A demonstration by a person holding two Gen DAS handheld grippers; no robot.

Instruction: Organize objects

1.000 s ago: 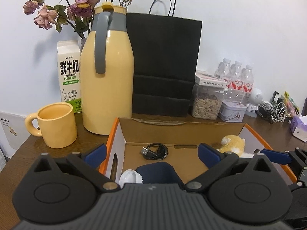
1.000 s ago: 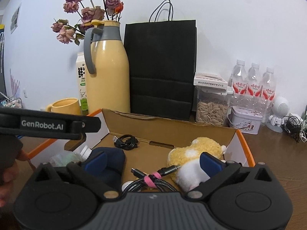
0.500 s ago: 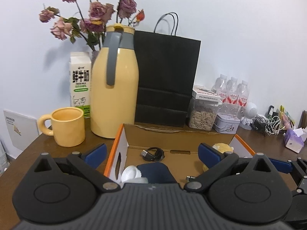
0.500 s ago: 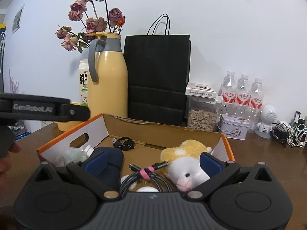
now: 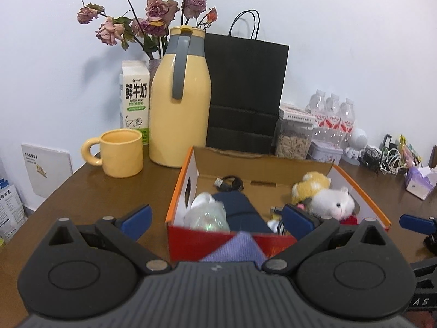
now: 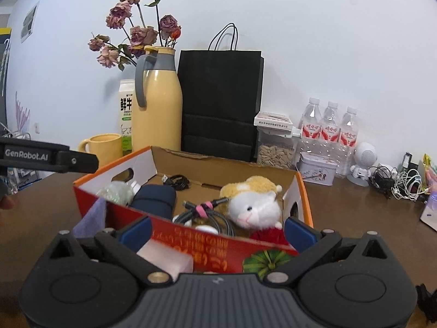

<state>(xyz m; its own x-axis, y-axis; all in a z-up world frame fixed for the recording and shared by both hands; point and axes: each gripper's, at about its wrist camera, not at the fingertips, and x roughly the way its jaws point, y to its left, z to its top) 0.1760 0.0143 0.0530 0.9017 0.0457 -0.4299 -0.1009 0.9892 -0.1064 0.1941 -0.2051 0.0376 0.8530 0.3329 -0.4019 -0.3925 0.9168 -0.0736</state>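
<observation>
An open cardboard box with orange rim and red front (image 5: 182, 175) (image 6: 207, 242) stands on the brown table. In it lie a plush hamster (image 5: 330, 201) (image 6: 255, 205), a navy pouch (image 5: 240, 209) (image 6: 155, 199), a clear plastic bottle (image 5: 209, 214) (image 6: 117, 192), a coiled black cable (image 5: 230, 183) (image 6: 177, 181) and a braided cable with pink tie (image 6: 203, 210). A purple cloth (image 5: 235, 248) (image 6: 91, 220) and a pink block (image 6: 166, 257) lie in front of the box. My left gripper (image 5: 217, 220) and right gripper (image 6: 218, 231) are open and empty, just before the box front.
Behind the box stand a yellow mug (image 5: 120, 153), a yellow thermos jug (image 5: 180, 109), a milk carton (image 5: 135, 101), a black paper bag (image 5: 245, 95), a seed jar (image 6: 275, 143), water bottles (image 6: 330, 131) and a tin (image 6: 316, 168). Cables (image 6: 401, 183) lie right.
Both grippers have pulled back and up from over the box; the box's red front, the purple cloth and the pink block have come into view. Both stay open.
</observation>
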